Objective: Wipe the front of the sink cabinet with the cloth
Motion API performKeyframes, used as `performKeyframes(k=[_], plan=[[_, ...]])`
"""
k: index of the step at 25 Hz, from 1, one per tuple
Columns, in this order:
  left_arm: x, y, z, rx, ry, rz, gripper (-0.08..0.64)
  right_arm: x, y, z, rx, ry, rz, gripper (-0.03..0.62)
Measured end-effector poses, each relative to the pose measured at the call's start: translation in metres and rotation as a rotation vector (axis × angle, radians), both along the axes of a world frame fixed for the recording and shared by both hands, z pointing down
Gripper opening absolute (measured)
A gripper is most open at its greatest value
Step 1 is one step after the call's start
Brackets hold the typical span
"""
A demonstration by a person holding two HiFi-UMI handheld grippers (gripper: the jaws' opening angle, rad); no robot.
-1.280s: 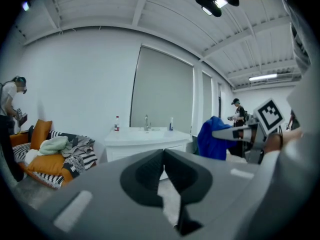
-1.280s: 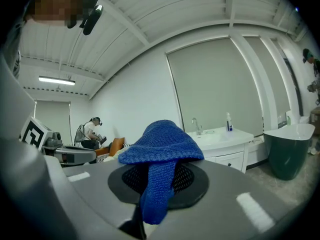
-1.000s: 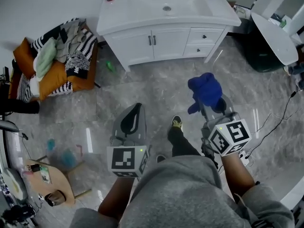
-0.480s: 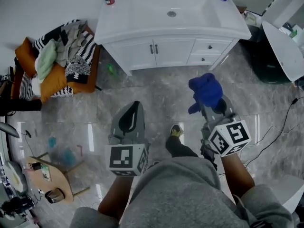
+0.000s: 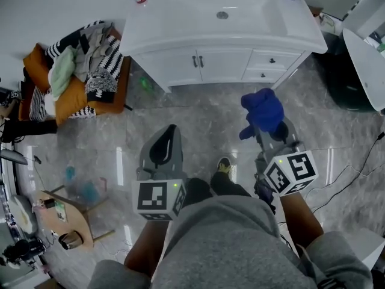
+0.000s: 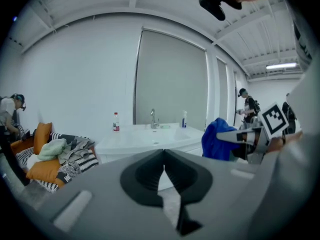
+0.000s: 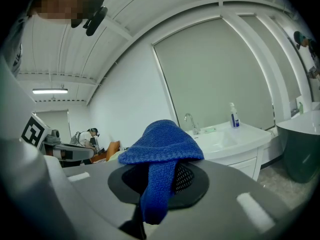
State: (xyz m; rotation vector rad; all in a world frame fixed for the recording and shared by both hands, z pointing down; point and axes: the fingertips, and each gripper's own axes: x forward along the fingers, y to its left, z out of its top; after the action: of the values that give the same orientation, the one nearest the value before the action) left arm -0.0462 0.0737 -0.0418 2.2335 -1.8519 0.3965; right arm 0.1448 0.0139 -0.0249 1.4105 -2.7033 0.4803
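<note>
Cloth (image 5: 263,112) sits clamped in my right gripper (image 5: 266,130), bunched over the jaw tips, with one blue fold drooping down between them. My left gripper (image 5: 169,136) has its jaws pressed together on nothing. Both hang over the grey floor (image 5: 198,116), well apart from the white sink cabinet (image 5: 204,62) ahead, whose doors and drawers face me.

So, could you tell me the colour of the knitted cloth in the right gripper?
Blue; the knitted cloth shows best in the right gripper view.
</note>
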Motion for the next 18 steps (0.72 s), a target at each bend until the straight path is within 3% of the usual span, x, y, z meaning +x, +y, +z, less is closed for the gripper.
performKeyframes(k=[18], plan=[[-0.036,-0.024,0.004,-0.002,0.024,0.005,0.009,-0.026,-0.014,0.011,-0.079,-0.099,-0.026,0.057]])
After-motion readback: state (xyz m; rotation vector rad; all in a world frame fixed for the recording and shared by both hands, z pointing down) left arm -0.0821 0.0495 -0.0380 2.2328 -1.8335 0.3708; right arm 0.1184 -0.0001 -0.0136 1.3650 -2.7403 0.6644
